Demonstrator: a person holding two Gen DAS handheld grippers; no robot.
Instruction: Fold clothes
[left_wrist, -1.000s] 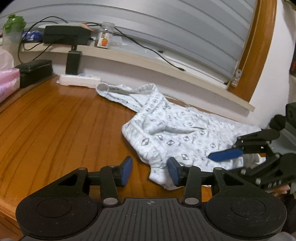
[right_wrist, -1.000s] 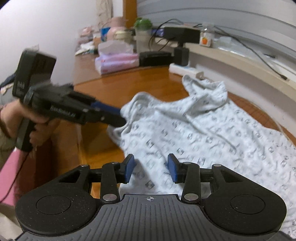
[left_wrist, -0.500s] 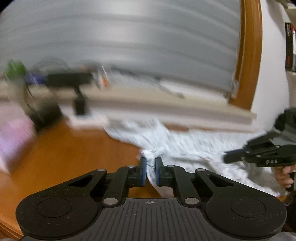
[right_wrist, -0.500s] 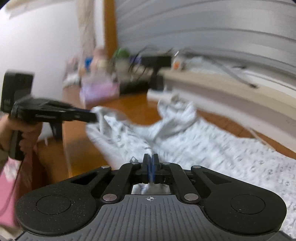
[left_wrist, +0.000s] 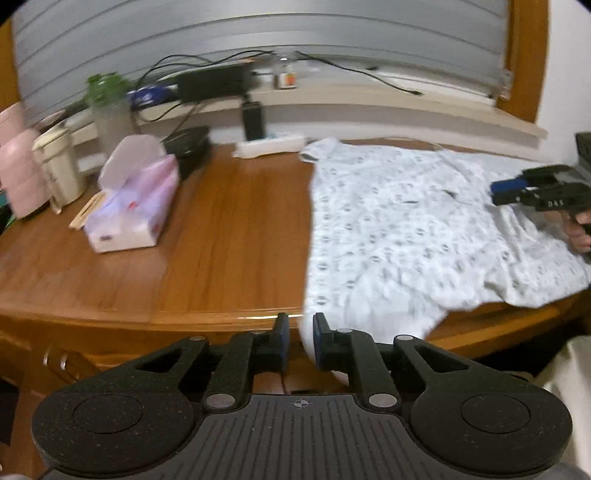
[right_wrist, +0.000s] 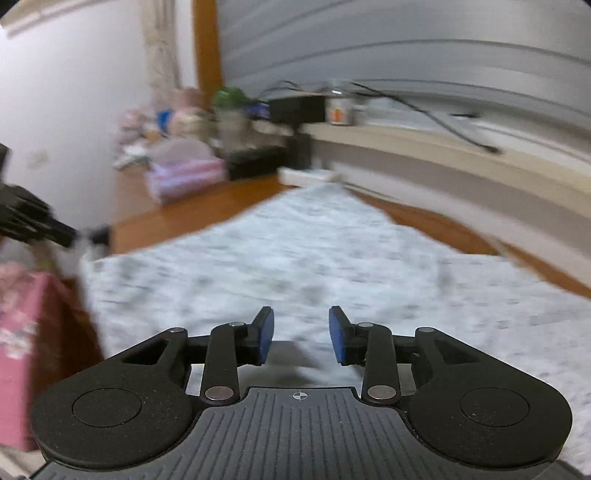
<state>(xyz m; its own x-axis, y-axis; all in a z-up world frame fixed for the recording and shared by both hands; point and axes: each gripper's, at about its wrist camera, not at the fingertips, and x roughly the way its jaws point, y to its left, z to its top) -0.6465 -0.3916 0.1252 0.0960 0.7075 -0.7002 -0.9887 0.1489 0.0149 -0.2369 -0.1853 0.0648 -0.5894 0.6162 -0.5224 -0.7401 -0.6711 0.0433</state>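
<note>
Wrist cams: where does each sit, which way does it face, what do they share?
Left wrist: on the left tongs, opening beside the garment hem, facing across the wooden table to the window ledge; right tongs at right.
Right wrist: on the right tongs, opening over the garment, nothing between them; left tongs at left.
Shared: garment, table, tissue pack, ledge clutter.

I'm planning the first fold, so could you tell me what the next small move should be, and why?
Probably draw both grippers back clear of the cloth. The patterned garment already lies spread fairly flat on the wooden table. The left gripper is opening with the hem hanging between its pads, and the right gripper is opening with nothing pinched, so both seem to be letting go.
</note>
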